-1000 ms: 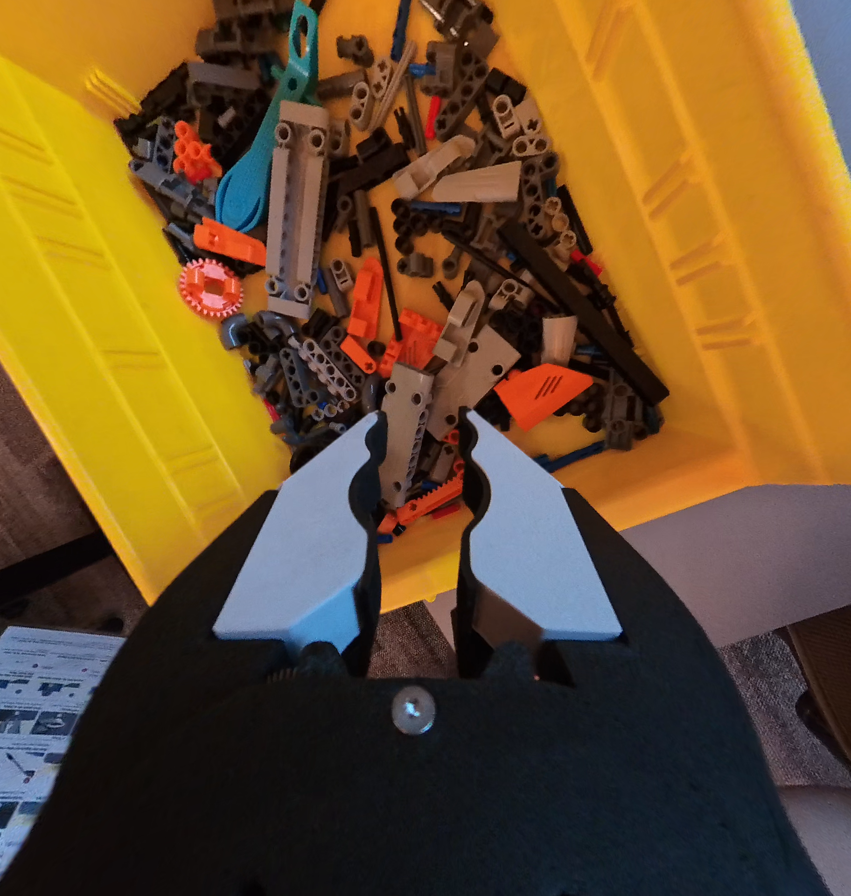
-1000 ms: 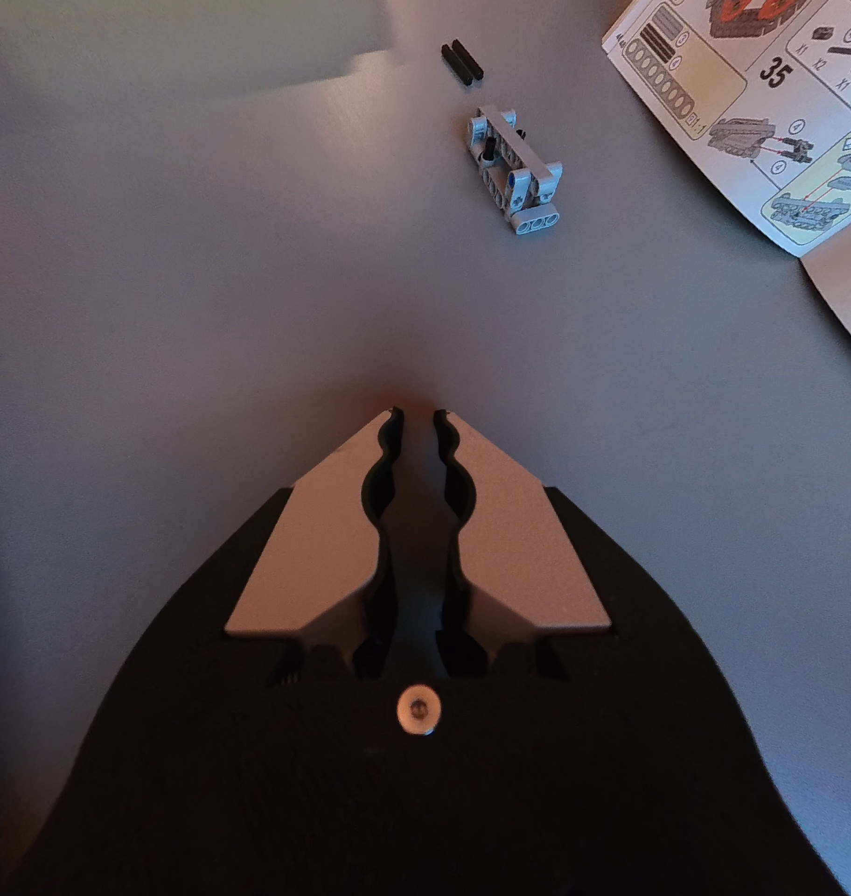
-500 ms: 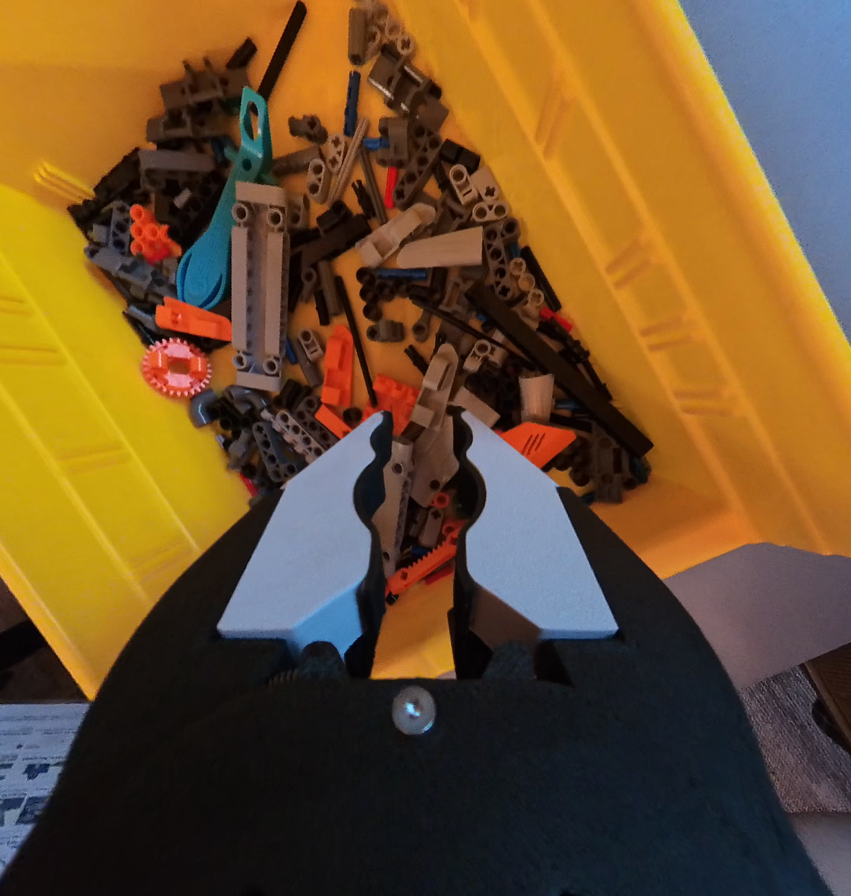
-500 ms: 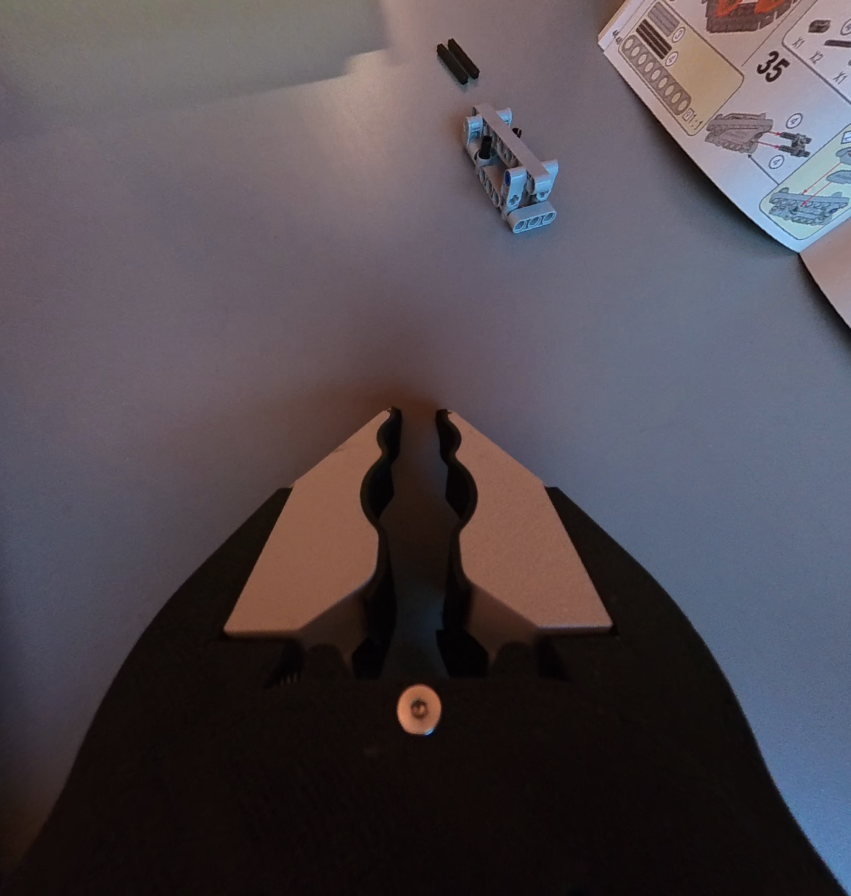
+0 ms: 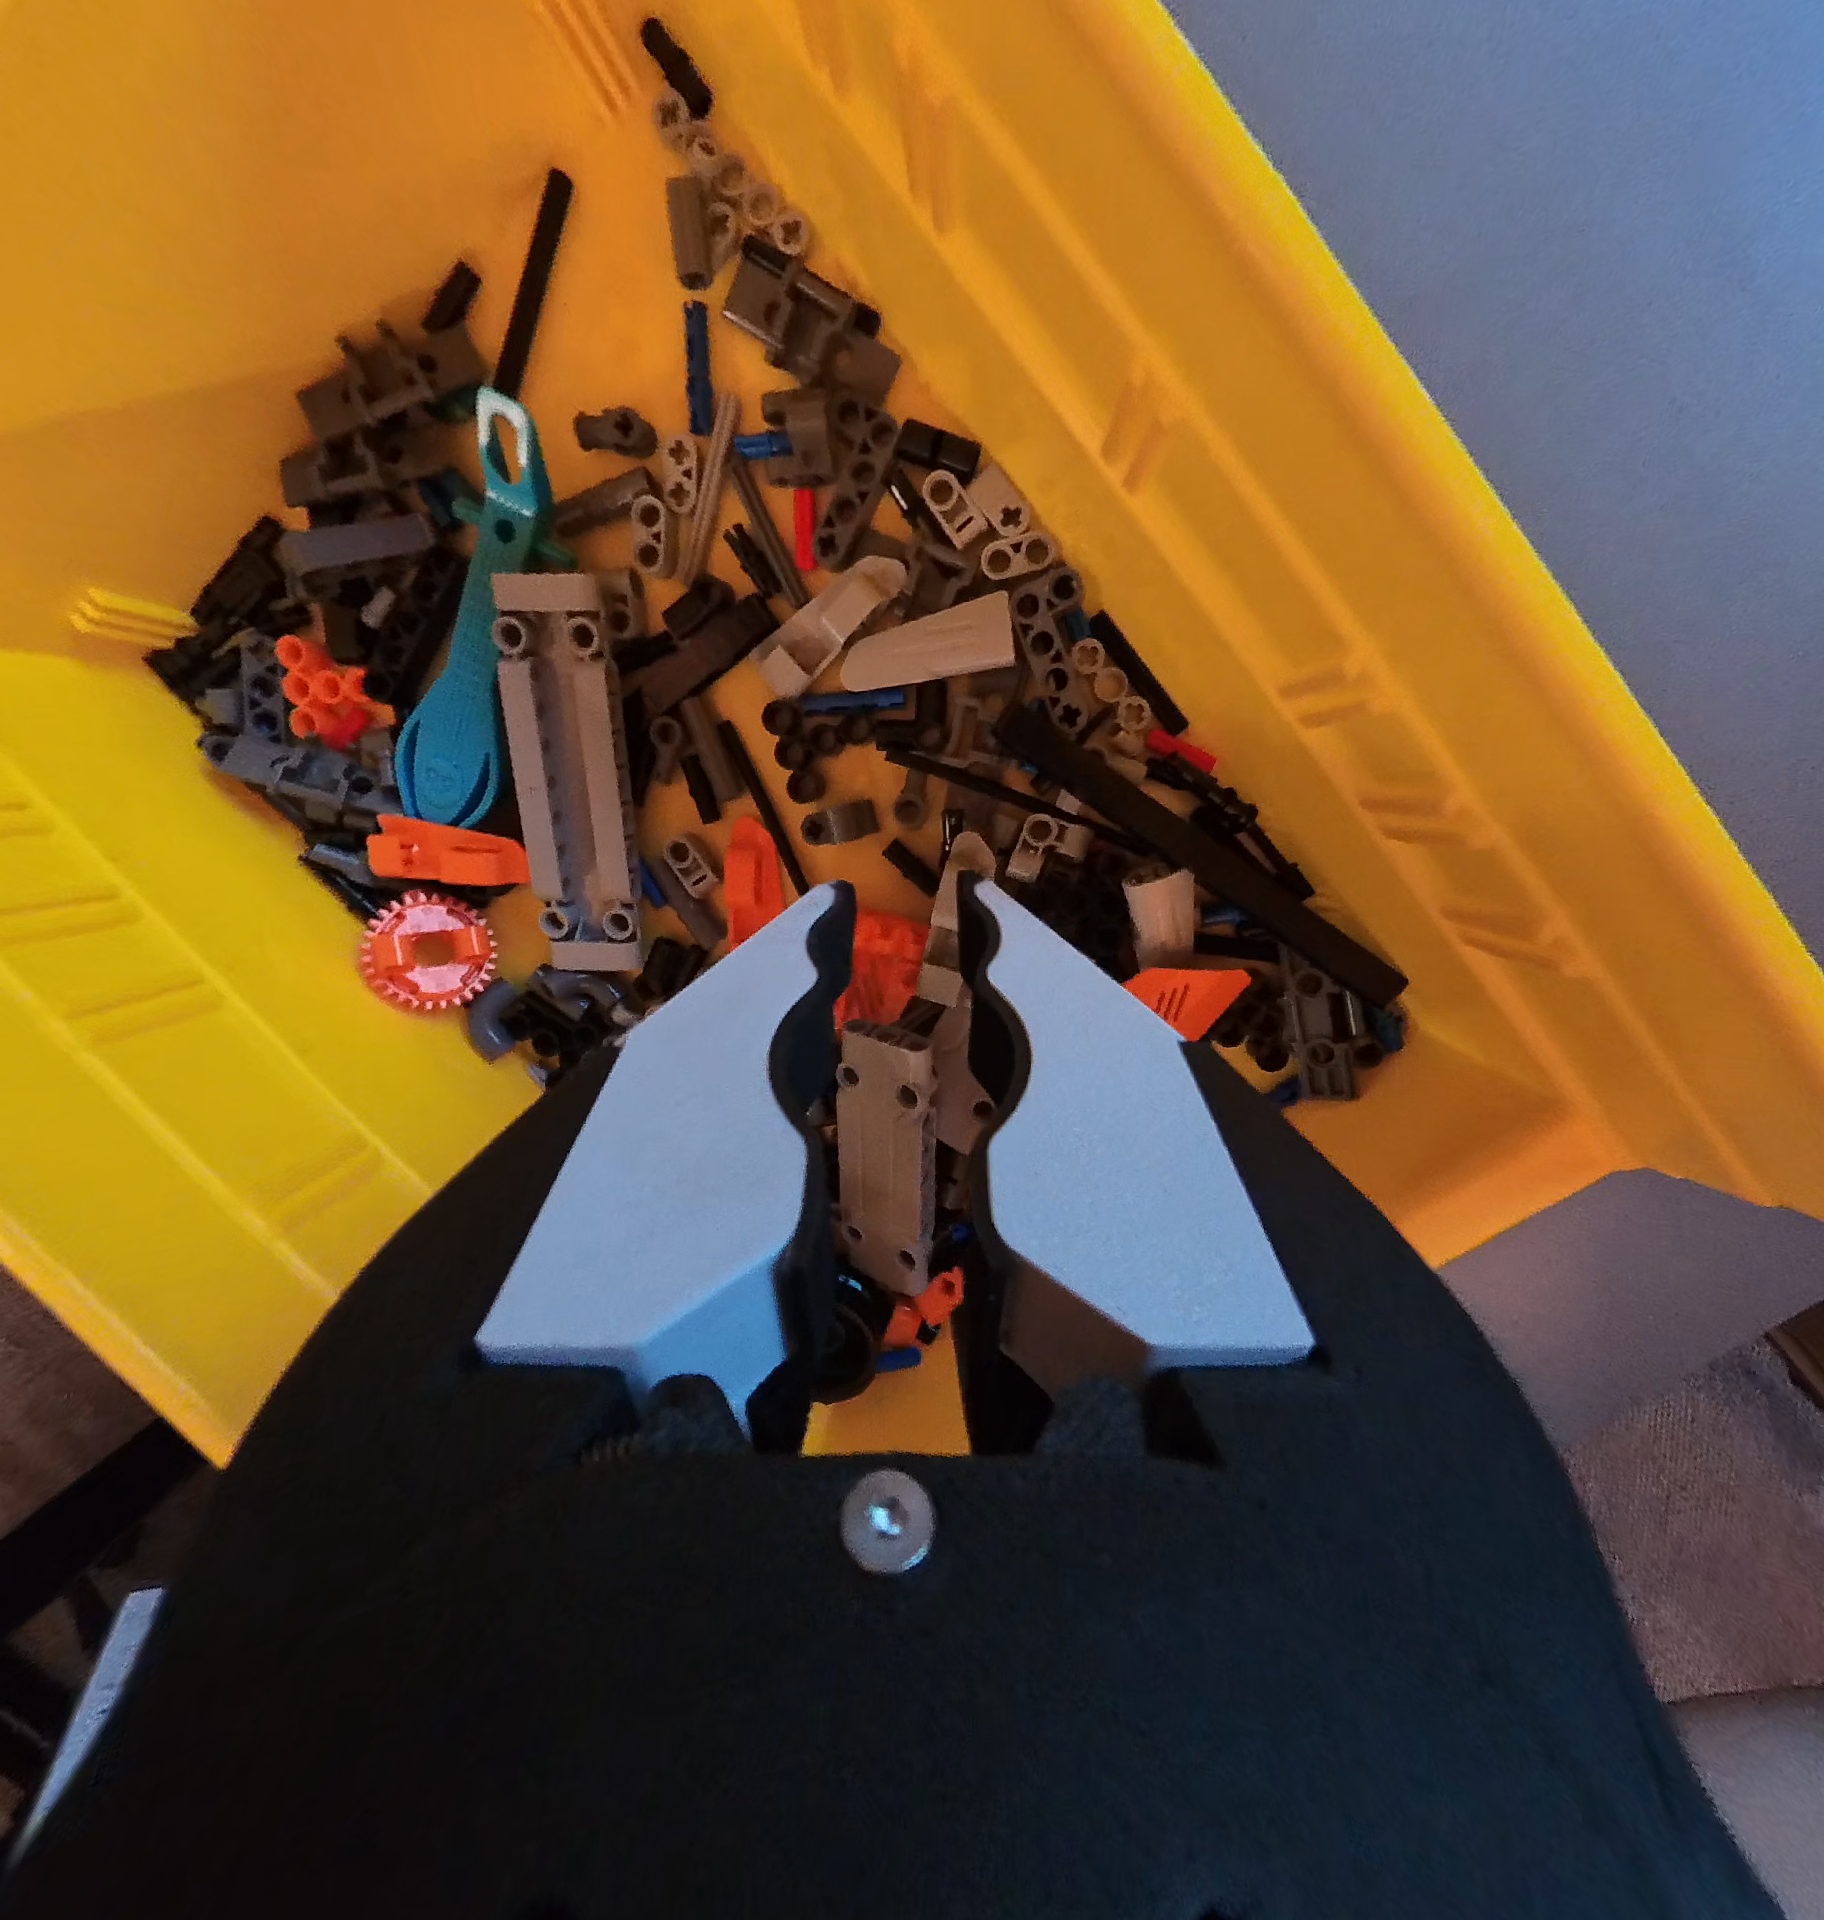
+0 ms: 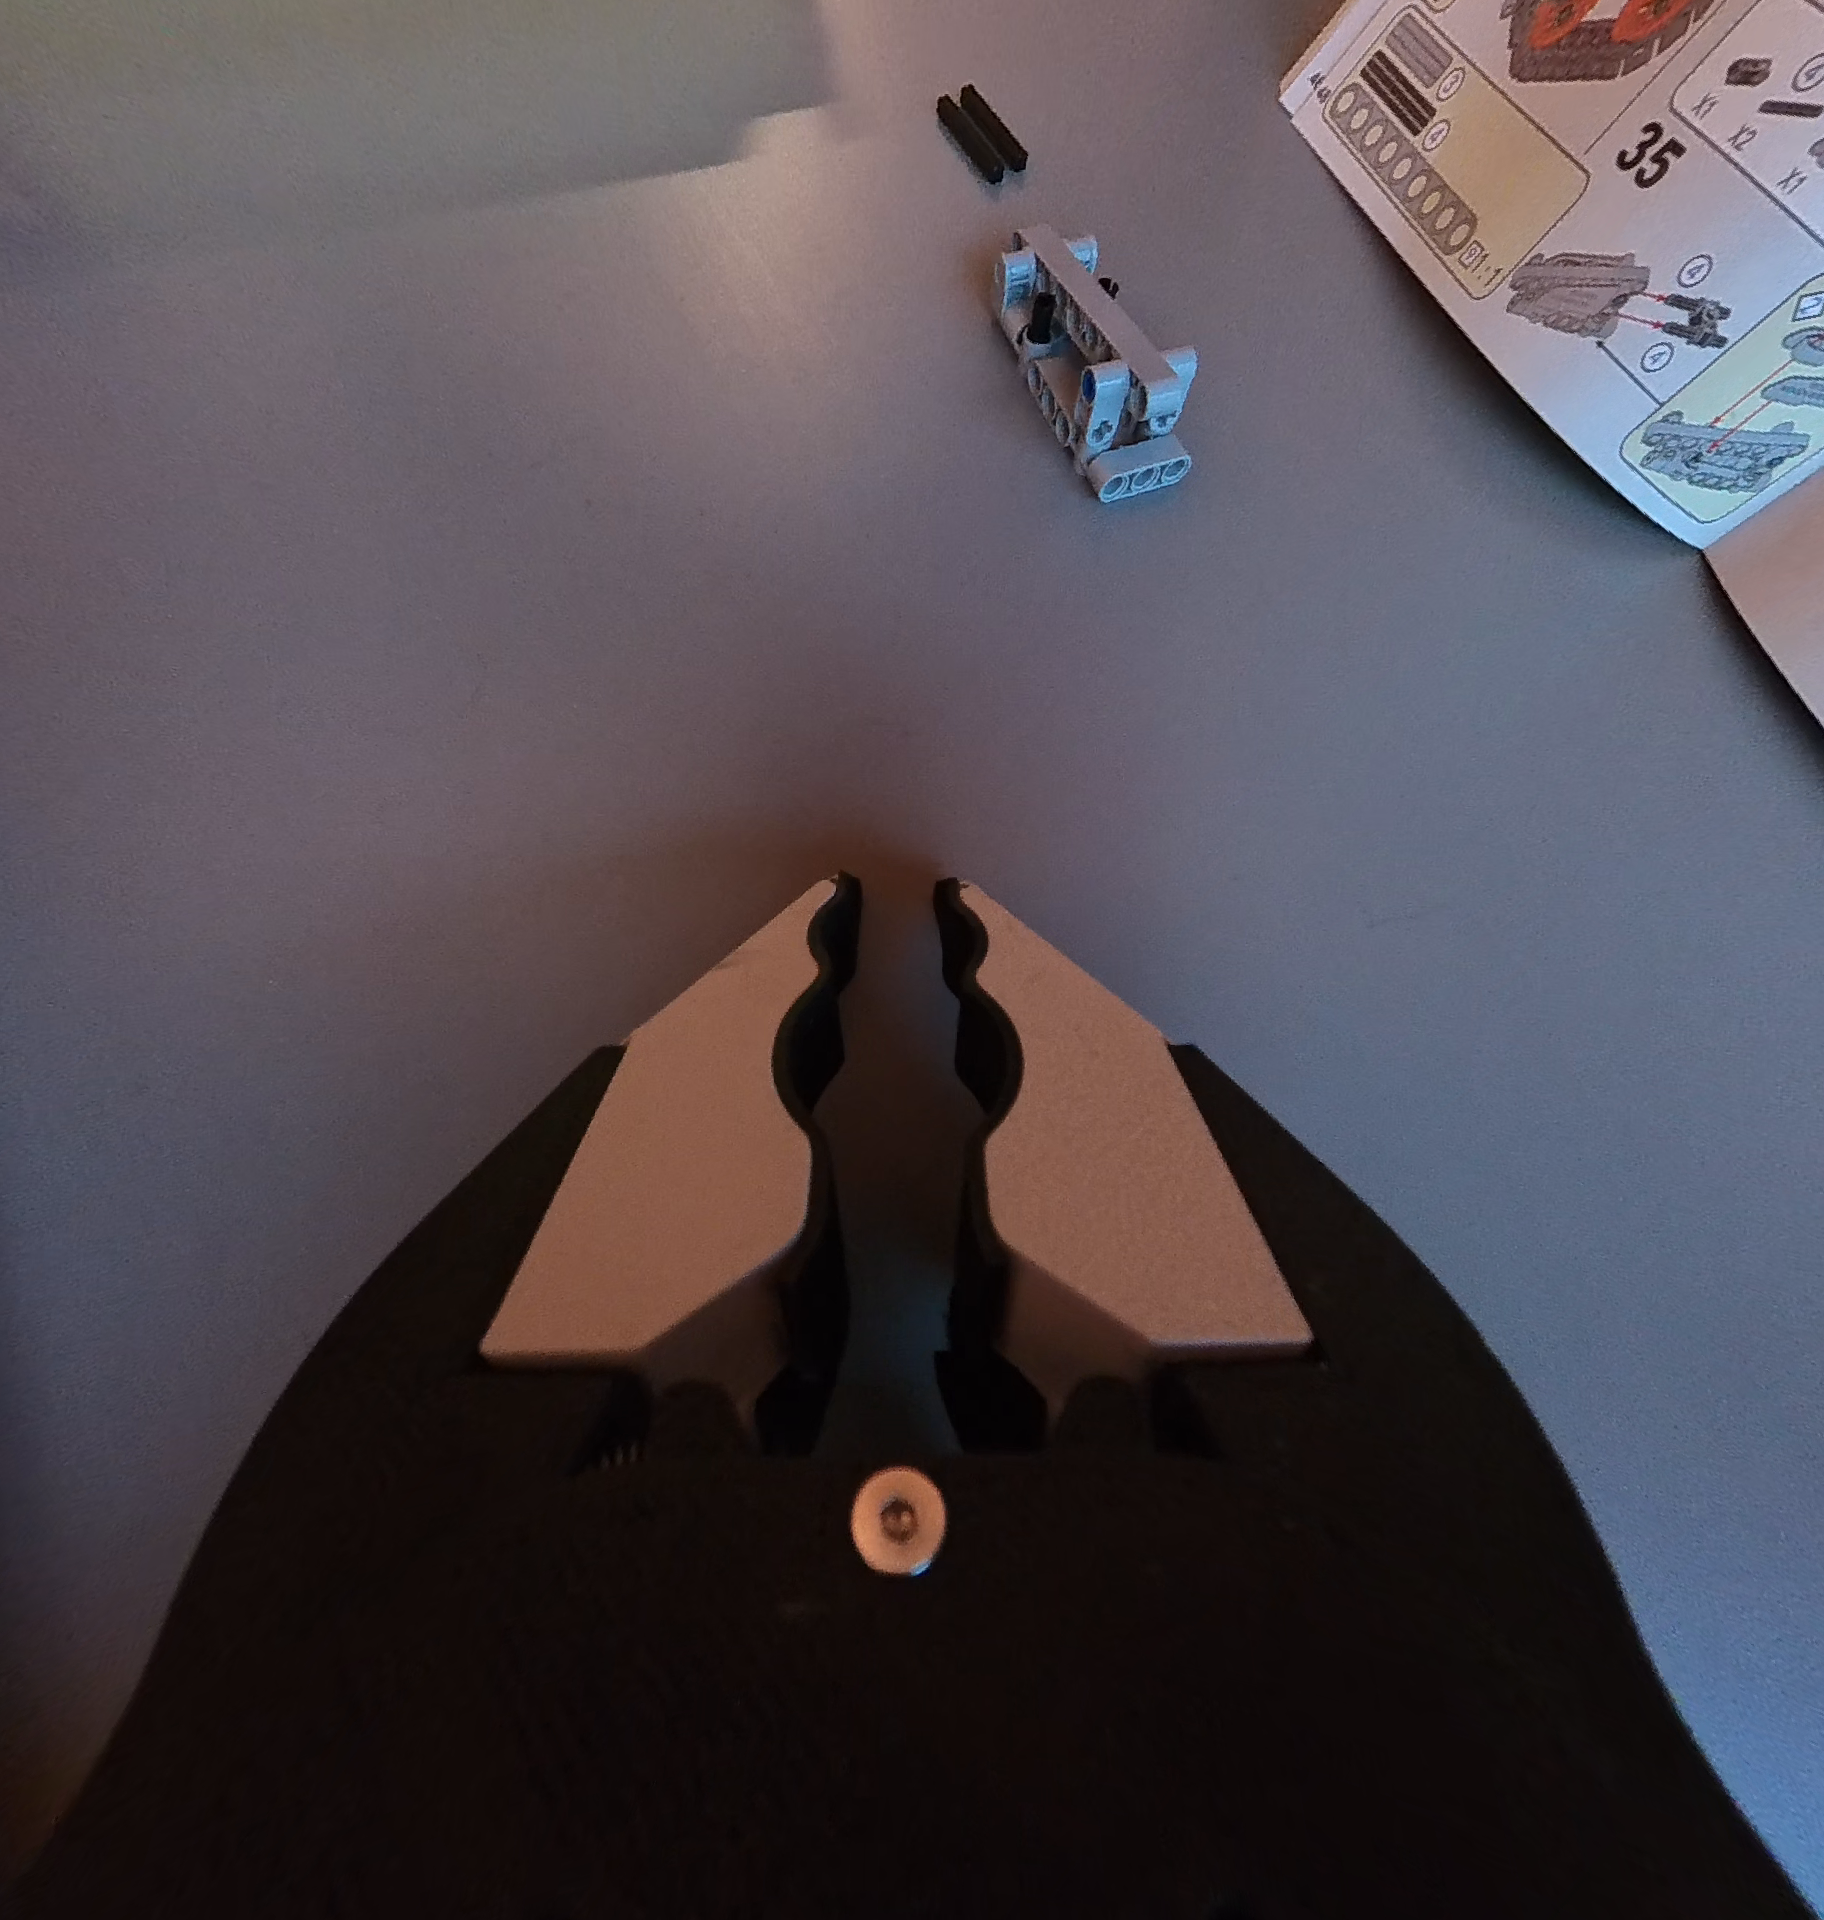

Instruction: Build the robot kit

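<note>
A yellow bin (image 5: 1199, 436) holds a pile of several small building-toy pieces in black, grey and orange. My left gripper (image 5: 906, 899) is open and reaches down into the bin over the near end of the pile. A tan-grey panel piece (image 5: 882, 1153) lies between its jaws; I cannot tell whether they touch it. My right gripper (image 6: 895, 885) is slightly open and empty, low over a grey table (image 6: 368, 623). A small light-grey beam assembly (image 6: 1095, 364) and two black pins (image 6: 981, 133) lie ahead of it to the right.
In the bin lie a teal separator tool (image 5: 482, 665), a long grey panel (image 5: 565, 769), an orange gear (image 5: 428, 951) and a long black beam (image 5: 1199, 831). An open instruction booklet (image 6: 1614, 260) lies at the table's far right. A table corner (image 5: 1614, 1257) shows beside the bin. The gap from one gripper's tips to the other's is roughly 45 centimetres.
My left gripper has moved forward and down into the bin, so the tan-grey panel now sits deeper between its jaws. My right gripper has barely moved.
</note>
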Action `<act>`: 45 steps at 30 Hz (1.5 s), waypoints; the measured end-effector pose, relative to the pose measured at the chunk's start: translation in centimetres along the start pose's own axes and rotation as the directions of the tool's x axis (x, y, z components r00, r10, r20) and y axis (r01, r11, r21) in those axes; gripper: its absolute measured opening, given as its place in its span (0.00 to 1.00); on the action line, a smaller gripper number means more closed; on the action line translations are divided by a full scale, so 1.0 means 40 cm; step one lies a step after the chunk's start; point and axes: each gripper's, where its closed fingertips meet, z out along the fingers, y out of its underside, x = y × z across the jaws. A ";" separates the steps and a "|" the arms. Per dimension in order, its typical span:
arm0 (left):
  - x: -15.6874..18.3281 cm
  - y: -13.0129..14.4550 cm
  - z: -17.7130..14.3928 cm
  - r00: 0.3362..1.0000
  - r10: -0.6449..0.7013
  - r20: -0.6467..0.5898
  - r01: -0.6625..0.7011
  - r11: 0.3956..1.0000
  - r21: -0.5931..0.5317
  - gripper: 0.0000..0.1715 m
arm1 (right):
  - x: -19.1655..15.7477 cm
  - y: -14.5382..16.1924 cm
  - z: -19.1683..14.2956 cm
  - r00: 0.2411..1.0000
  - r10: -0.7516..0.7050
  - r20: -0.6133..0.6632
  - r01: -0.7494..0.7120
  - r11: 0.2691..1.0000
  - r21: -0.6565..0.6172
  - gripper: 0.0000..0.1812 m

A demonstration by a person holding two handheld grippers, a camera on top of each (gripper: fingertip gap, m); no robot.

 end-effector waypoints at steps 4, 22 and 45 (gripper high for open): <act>0.008 0.000 0.021 0.999 0.036 -0.029 -0.038 0.998 -0.052 0.09 | 0.000 0.000 0.000 1.000 -0.004 -0.002 0.004 1.000 0.000 0.09; 0.025 0.049 0.071 0.984 -0.013 -0.178 -0.009 0.992 -0.126 0.10 | 0.000 0.001 0.000 1.000 0.023 0.013 -0.023 1.000 -0.001 0.09; -0.018 -0.177 -0.178 0.993 -0.117 -0.023 0.118 0.930 0.347 0.05 | 0.001 0.001 0.000 1.000 0.010 0.002 -0.010 1.000 -0.001 0.09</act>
